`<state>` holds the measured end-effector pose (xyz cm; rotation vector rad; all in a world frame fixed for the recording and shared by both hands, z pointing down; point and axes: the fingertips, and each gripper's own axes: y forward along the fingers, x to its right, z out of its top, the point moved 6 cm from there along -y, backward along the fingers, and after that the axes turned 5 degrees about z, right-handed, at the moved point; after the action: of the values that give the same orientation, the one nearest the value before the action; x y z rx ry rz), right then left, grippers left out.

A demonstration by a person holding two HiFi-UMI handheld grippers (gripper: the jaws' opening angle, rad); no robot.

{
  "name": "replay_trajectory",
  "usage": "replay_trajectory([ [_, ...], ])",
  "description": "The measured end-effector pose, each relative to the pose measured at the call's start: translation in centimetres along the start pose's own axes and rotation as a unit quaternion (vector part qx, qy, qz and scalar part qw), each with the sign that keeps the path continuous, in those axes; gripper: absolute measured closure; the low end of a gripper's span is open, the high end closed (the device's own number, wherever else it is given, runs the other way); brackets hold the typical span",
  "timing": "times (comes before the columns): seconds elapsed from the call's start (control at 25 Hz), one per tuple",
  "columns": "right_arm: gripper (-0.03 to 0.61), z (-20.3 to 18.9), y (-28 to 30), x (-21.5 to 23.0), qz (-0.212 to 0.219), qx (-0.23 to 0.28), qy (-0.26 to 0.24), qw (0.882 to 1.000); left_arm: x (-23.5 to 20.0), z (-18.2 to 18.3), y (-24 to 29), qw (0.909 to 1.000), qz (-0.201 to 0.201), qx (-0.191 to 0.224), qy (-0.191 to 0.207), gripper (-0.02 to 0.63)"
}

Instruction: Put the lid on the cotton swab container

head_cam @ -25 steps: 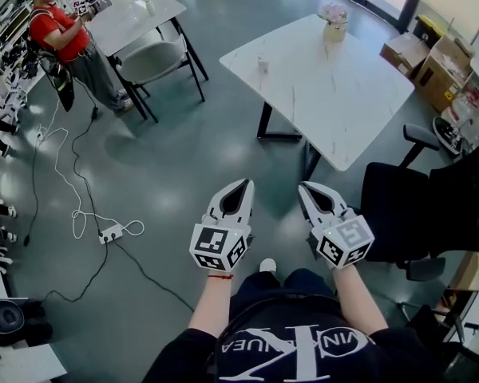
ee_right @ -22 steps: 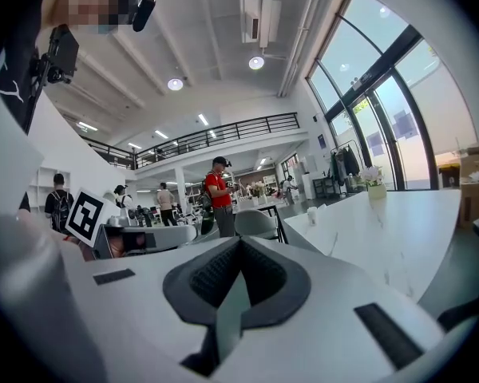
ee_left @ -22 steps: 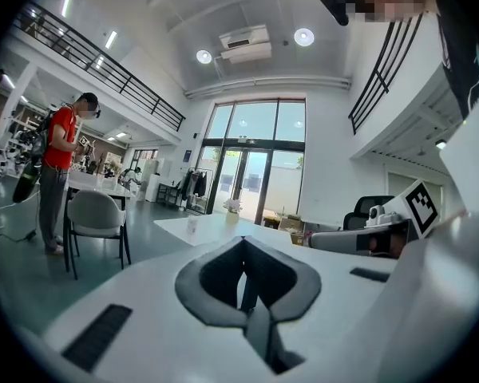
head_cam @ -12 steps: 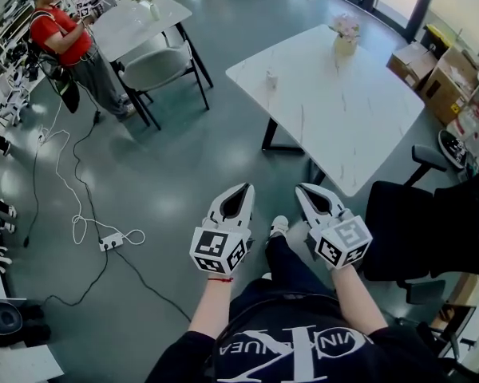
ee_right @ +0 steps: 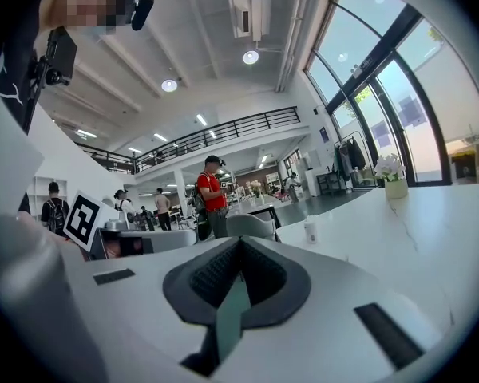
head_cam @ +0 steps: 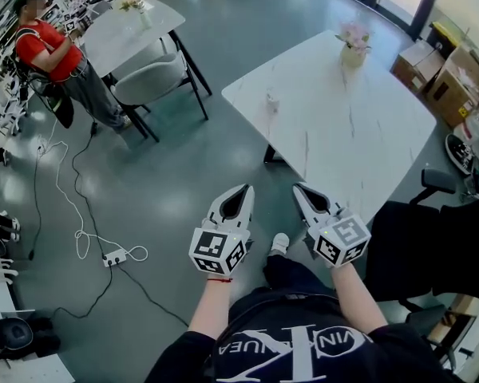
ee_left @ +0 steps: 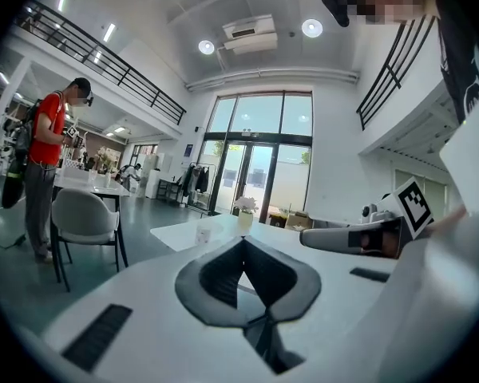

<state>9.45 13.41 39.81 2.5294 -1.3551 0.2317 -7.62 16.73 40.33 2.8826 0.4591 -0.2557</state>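
White marble bench (head_cam: 359, 126) carries the small cotton swab container (head_cam: 271, 100), upright near its left edge and well apart from both claws; it is too small to show detail. Left claw (head_cam: 245, 187) and right claw (head_cam: 297, 188) hover side by side above the grey floor (head_cam: 184, 174), each pressed together with nothing between.

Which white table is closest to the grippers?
The big table just ahead, holding the small container and flower vase; the other table stands farther off by the person in red.
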Motion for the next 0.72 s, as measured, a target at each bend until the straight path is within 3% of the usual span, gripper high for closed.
replay_trajectory([
  [0.72,0.576,2.3,8.5,10.6,0.012,-0.022,0.004,1.000,-3.9,1.3,13.3,0.9997,-0.016,-0.016,0.002,0.609],
])
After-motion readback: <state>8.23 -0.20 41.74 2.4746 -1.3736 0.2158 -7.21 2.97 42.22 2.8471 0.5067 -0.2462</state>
